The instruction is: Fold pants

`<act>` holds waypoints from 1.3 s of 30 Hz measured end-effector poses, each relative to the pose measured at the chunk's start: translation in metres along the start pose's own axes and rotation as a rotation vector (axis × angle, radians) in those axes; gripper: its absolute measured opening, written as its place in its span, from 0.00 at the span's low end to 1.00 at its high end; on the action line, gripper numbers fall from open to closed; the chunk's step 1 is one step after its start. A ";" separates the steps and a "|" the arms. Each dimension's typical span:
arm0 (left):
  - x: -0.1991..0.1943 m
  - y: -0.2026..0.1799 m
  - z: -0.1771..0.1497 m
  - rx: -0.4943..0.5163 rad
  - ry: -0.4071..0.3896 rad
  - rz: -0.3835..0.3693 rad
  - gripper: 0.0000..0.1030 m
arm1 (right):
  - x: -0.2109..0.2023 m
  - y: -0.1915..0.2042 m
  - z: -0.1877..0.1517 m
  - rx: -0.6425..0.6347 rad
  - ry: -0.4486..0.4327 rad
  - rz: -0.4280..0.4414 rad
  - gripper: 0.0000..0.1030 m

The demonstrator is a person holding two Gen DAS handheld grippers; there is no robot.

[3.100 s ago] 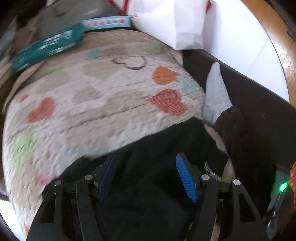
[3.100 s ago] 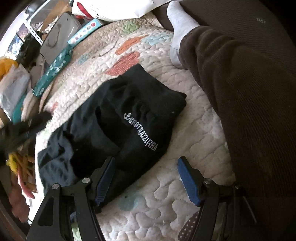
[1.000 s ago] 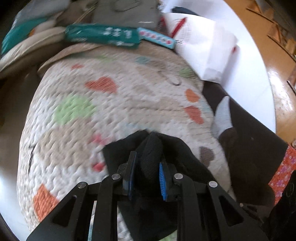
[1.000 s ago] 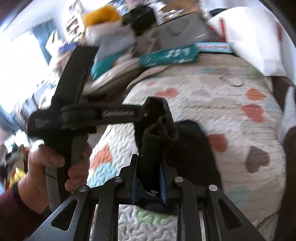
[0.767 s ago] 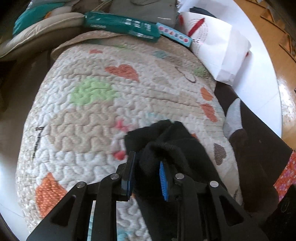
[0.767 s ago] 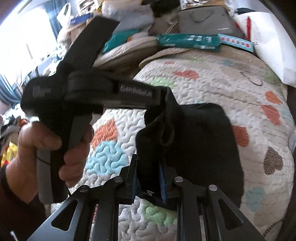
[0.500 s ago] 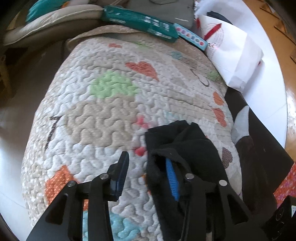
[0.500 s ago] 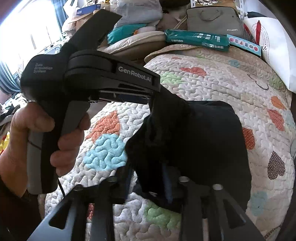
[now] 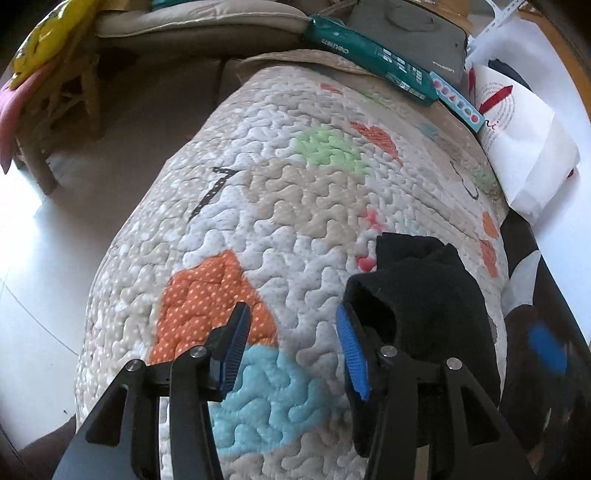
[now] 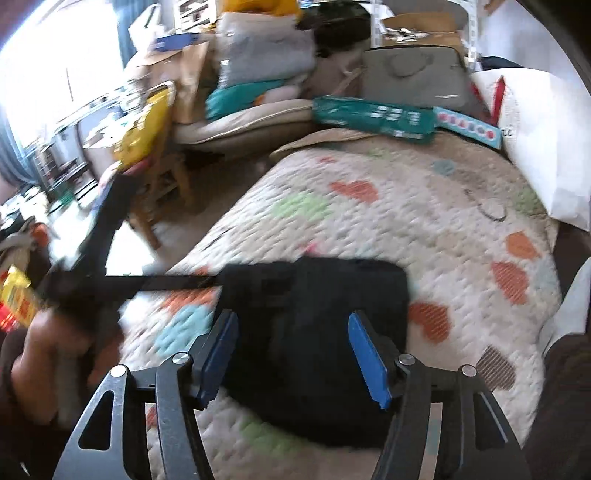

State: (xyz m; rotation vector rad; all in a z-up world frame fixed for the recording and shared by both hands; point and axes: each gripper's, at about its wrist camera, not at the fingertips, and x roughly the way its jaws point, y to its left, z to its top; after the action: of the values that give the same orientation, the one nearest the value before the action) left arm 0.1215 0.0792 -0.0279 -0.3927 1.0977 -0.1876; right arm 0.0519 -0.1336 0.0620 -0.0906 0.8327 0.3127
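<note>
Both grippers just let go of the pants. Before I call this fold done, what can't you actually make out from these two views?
- Right wrist view: the black pants are motion-blurred, so fold edges and neatness are unreadable.
- Left wrist view: the pants run behind the left gripper's right finger and out the bottom edge.
- Right wrist view: the pants' near edge is hidden behind the right gripper.

One pair black pants (image 10: 317, 328), bunched in single heap, lower centre of right wrist frame.

Two grippers: left gripper (image 9: 291, 350) and right gripper (image 10: 293, 356), each with two blue pads, jaws apart.

One heart-print quilt (image 9: 280, 206).

One teal packet (image 9: 369, 51), one gray laptop bag (image 9: 406, 33), one blue dotted box (image 9: 458, 101), one white paper bag (image 9: 524, 155), all upper right of left wrist frame.

One gray-socked foot (image 9: 522, 280), right edge.
</note>
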 end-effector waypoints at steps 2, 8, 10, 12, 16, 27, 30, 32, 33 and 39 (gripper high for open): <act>-0.003 -0.003 0.001 0.011 -0.009 -0.006 0.46 | 0.016 -0.006 0.014 -0.033 0.026 -0.008 0.66; -0.008 -0.013 -0.002 0.045 0.006 -0.084 0.46 | 0.082 -0.013 0.031 -0.099 0.205 -0.016 0.67; -0.006 -0.018 -0.004 0.065 0.012 -0.087 0.46 | 0.096 -0.014 0.027 -0.108 0.241 -0.019 0.60; -0.002 -0.024 -0.007 0.080 0.023 -0.092 0.46 | 0.104 -0.015 0.023 -0.097 0.266 0.018 0.15; 0.009 -0.031 -0.012 0.097 0.049 -0.090 0.46 | 0.102 -0.021 0.026 -0.078 0.249 -0.006 0.05; 0.022 -0.028 -0.013 0.077 0.097 -0.094 0.46 | 0.085 -0.078 0.048 0.143 0.198 0.031 0.66; 0.022 -0.033 -0.012 0.103 0.089 -0.091 0.36 | 0.081 -0.096 0.052 0.185 0.173 -0.018 0.74; 0.023 -0.039 -0.011 0.133 0.087 -0.096 0.23 | 0.089 -0.095 0.052 0.152 0.212 -0.025 0.74; 0.023 -0.043 -0.011 0.151 0.084 -0.088 0.22 | 0.092 -0.094 0.051 0.136 0.230 -0.025 0.74; 0.024 -0.049 -0.014 0.197 0.071 -0.043 0.22 | 0.118 -0.077 0.029 0.059 0.337 -0.030 0.35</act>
State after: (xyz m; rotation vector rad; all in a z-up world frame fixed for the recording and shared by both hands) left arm 0.1219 0.0235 -0.0340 -0.2350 1.1294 -0.3467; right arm 0.1706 -0.1734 -0.0086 -0.1022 1.1730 0.2468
